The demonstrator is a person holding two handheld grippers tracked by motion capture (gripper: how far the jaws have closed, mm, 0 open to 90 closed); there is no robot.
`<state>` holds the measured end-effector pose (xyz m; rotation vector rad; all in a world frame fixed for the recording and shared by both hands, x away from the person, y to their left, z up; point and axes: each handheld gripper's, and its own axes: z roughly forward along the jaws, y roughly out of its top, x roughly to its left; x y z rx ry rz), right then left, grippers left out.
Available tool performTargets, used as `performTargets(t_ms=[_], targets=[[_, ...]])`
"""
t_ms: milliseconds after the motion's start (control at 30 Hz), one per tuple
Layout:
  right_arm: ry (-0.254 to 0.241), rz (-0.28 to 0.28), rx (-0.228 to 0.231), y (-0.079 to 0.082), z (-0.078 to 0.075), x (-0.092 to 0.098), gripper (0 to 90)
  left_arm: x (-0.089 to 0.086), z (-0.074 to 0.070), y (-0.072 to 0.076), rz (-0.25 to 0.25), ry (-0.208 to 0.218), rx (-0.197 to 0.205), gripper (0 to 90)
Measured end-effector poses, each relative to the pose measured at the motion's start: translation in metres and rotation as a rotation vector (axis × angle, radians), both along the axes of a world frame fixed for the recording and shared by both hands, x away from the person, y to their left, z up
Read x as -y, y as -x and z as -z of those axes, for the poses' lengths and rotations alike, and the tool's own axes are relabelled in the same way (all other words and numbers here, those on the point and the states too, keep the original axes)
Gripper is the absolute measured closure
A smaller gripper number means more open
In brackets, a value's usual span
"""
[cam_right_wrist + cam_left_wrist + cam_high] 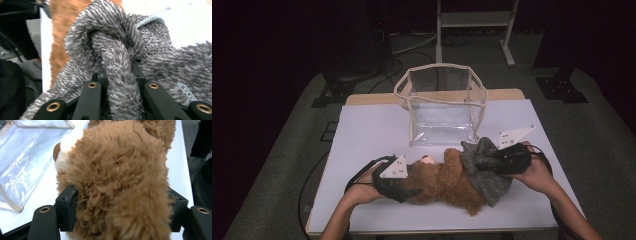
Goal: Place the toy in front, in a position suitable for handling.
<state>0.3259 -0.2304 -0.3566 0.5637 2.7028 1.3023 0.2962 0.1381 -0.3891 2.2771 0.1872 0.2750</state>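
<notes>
While the brown teddy bear (439,181) lies on its side across the near half of the white table (372,130), both grippers are on it. At nine o'clock from the bear's middle, the left gripper (404,189) has its jaws partly apart around the furry head, pads pressed into the fur on both sides, as the left gripper view shows close up (117,195). Over at three o'clock, the right gripper (484,162) is clamped narrow on a bunched fold of the grey fuzzy garment (487,175) wrapped round the bear's lower body. At twelve o'clock, just beyond the bear, stands the clear plastic bag (442,107), mouth open upward.
</notes>
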Motion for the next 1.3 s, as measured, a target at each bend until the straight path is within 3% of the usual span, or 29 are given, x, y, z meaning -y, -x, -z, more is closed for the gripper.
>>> performTargets(t_ms=[133,267,367,467,533,600,633,700,767,933,1000,1133,1300], targets=[[0.016,0.073,-0.005,-0.006,0.002,0.022,75.2,0.002,-0.001,0.000,-0.007,-0.006,-0.002,29.4],[0.035,0.104,0.020,-0.003,-0.008,0.030,75.1,0.005,-0.001,0.000,-0.008,-0.020,0.008,29.0],[0.027,0.085,0.040,0.000,-0.020,0.024,75.1,0.008,-0.002,-0.003,-0.011,-0.041,0.004,28.0],[-0.005,0.029,0.042,0.002,-0.026,0.009,75.1,0.008,-0.004,-0.006,-0.021,-0.051,-0.008,27.4],[0.010,-0.015,0.038,0.004,-0.022,-0.008,75.1,0.007,-0.003,-0.007,-0.025,-0.051,-0.010,27.4],[0.051,-0.027,0.042,0.002,-0.013,-0.017,75.0,0.005,-0.002,-0.007,-0.025,-0.053,-0.010,27.4],[0.048,-0.028,0.031,0.000,-0.010,-0.016,75.0,0.004,-0.001,-0.007,-0.025,-0.048,-0.011,27.4],[0.010,-0.007,0.000,-0.005,-0.003,-0.007,75.0,0.002,-0.001,-0.007,-0.028,-0.018,-0.021,27.5],[0.005,0.037,-0.011,-0.008,0.002,0.008,75.0,0.001,-0.002,-0.007,-0.026,-0.006,-0.022,27.5],[-0.019,0.126,-0.034,-0.007,0.007,0.045,74.9,0.006,-0.007,-0.009,-0.025,-0.006,-0.018,27.6],[-0.025,0.129,-0.026,-0.002,0.001,0.049,74.8,0.009,-0.009,-0.010,-0.023,-0.019,-0.009,27.6],[-0.057,0.100,0.025,0.007,-0.024,0.045,74.8,0.016,-0.014,-0.011,-0.022,-0.037,0.005,27.9],[-0.051,0.008,0.099,0.012,-0.059,0.009,74.8,0.028,-0.022,-0.014,-0.019,-0.046,0.011,29.4]])
